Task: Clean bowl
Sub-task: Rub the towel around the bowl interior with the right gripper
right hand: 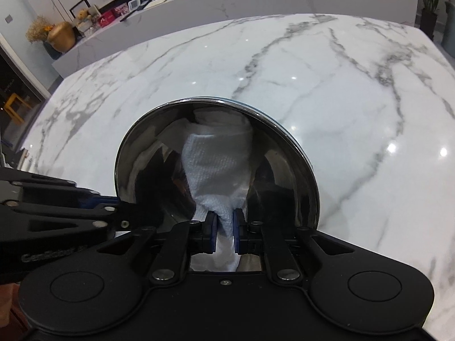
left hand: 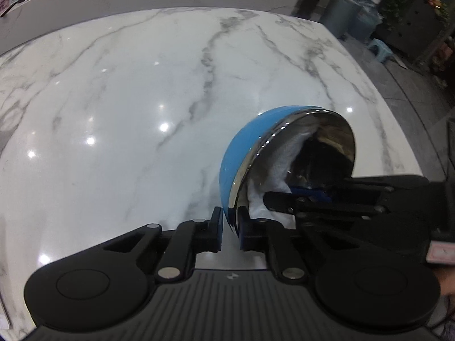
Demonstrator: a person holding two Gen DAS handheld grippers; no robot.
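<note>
Two claws, both clenched. My left claw [left hand: 229, 228] grips the bowl [left hand: 247, 153] by its rim: one blue pad on the blue outside, the other on the shiny inside, rim pinched between them low in the centre of the left wrist view. The bowl is tipped on edge there, blue outside facing left, steel inside facing right, filling the centre-right of the frame w/ the marble table [left hand: 128, 99] behind it.

My right claw [right hand: 225, 231] is shut on a white paper towel [right hand: 219, 167], pads squeezing it at bottom centre of the right wrist view. From the pads the towel runs up into the bowl [right hand: 284, 176] and lies against the mirror-like inner wall, reaching close to the far rim near the frame's middle. In the left wrist view the same claw comes in from the right edge, fingers reaching inside the bowl, towel bunched white along the lower left of the inside.

In the right wrist view my left claw shows as black linkage at lower left, meeting the bowl's rim. Table [right hand: 355, 99] spreads behind, white w/ grey veins. Upper left bkgd: a gold vase [right hand: 61, 39] on a ledge. Upper right of the left wrist view: a small blue stool [left hand: 381, 49] on the floor.
</note>
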